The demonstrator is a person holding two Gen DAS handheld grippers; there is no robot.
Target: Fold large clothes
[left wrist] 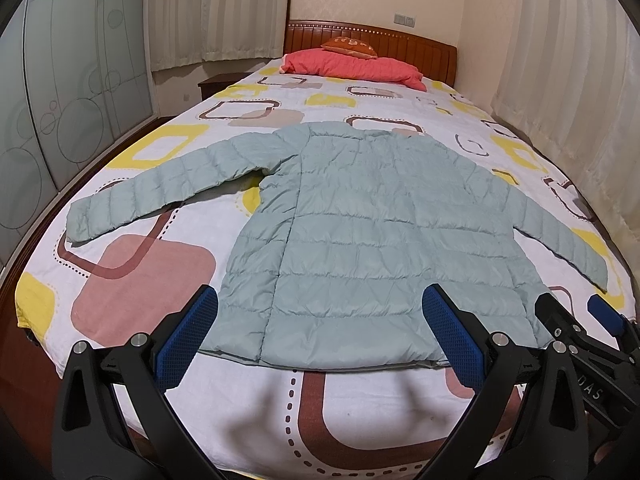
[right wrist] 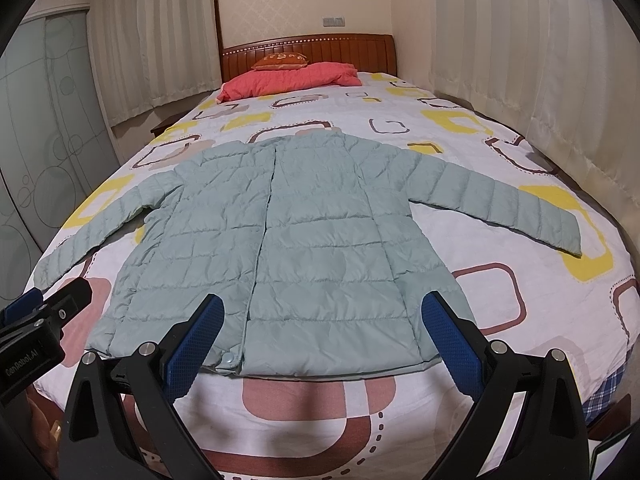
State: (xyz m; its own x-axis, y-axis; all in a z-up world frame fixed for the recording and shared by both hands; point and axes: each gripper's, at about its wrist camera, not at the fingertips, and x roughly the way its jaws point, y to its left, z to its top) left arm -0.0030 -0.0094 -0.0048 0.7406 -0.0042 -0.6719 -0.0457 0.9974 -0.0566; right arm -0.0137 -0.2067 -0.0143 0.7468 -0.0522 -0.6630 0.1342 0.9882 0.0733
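A pale green quilted puffer jacket [left wrist: 352,240] lies flat on the bed, front up, both sleeves spread out, collar toward the headboard; it also shows in the right wrist view [right wrist: 304,248]. My left gripper [left wrist: 320,320] is open and empty, hovering over the hem at the near edge. My right gripper [right wrist: 322,320] is open and empty over the hem near the front opening. The right gripper shows at the right edge of the left wrist view [left wrist: 572,316]. Part of the left gripper shows at the left edge of the right wrist view, too cut off to judge.
The bed sheet [left wrist: 160,264] is white with yellow, pink and brown shapes. A red folded quilt [left wrist: 356,66] and an orange cushion [left wrist: 350,46] lie by the wooden headboard [left wrist: 420,46]. Curtains [left wrist: 560,80] hang on the right, a glass wardrobe [left wrist: 60,100] on the left.
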